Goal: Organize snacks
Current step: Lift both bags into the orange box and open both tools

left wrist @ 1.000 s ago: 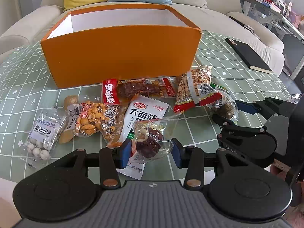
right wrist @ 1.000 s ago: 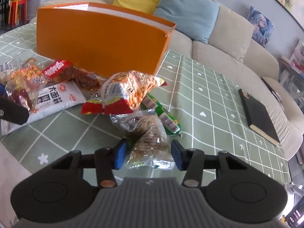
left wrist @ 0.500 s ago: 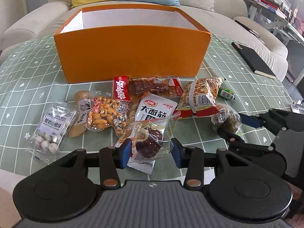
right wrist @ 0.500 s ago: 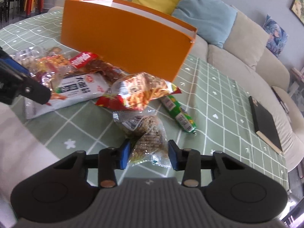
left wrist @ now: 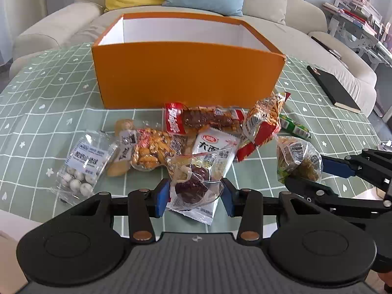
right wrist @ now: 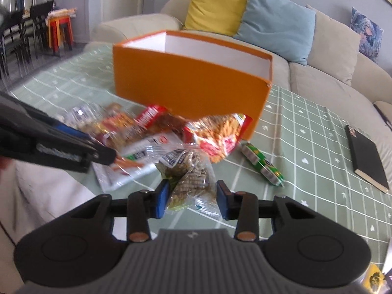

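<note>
Between the jaws of the left gripper [left wrist: 195, 197] sits a clear packet of dark round sweets [left wrist: 194, 183], pinched from both sides by the blue pads; the right gripper [right wrist: 192, 197] has its jaws drawn narrow onto a crinkled clear packet of greenish-brown snack [right wrist: 188, 183], which appears lifted off the green checked worktop [left wrist: 49, 112]. Just beyond, the rest of the snacks lie in a loose heap: a bag of white balls [left wrist: 82, 161], a bag of orange nuts [left wrist: 152, 150], a white sachet [left wrist: 210, 147], a red-ended pack of dark meat pieces [left wrist: 203, 120], a puffy red and orange bag [left wrist: 265, 125] and a green roll [left wrist: 294, 127]. Behind the heap stands the orange box [left wrist: 188, 76], open-topped with white inner walls; what shows of its inside is bare, though its floor is hidden. By my reading the sorting has barely begun: two packets are gripped but not yet boxed, and about six more wait outside.
</note>
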### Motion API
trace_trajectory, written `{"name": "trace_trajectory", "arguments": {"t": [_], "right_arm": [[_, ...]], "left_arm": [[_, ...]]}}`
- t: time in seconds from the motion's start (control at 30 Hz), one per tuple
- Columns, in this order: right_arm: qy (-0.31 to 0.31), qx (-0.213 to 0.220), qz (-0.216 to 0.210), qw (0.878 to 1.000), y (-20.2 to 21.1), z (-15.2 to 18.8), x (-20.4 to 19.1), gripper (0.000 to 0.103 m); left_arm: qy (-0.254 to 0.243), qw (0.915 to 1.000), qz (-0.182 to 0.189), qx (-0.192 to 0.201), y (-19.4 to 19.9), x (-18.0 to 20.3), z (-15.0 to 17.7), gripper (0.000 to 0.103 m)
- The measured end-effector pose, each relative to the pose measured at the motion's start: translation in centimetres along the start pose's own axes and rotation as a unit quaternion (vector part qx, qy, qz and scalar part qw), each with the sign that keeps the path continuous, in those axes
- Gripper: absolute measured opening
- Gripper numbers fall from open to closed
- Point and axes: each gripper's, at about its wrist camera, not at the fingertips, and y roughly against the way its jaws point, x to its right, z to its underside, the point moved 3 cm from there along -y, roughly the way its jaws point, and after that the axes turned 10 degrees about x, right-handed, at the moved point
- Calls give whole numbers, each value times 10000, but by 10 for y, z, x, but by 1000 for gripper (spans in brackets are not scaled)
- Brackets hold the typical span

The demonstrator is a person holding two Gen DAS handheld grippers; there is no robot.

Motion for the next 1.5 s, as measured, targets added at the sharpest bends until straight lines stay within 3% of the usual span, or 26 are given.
{"name": "trace_trajectory", "arguments": {"t": [0.33, 0.53, 0.73, 0.87, 1.17, 1.5], "right_arm": [[-333, 214, -75, 9992, -2, -37, 8, 39], [-370, 618, -75, 9974, -1, -71, 14, 39], [-575, 985, -84, 9934, -17, -106, 35, 39], [-891, 980, -198, 9910, -38, -126, 49, 39], [-1217, 648, -182, 9903, -102, -163, 65, 39], [-748, -357, 104, 9965, -164, -154, 62, 39]], "left_arm": [[-165, 9988, -100, 444, 4, -8, -41, 50], [-293, 9967, -142, 746, 4, -10, -72, 50], [-427, 9939, -131, 1009, -1, -12, -103, 50], [-328, 9941, -107, 1027, -12, -17, -123, 50], [18, 9965, -210, 809, -52, -38, -164, 50], [57, 9997, -210, 91, -106, -46, -165, 50]]}}
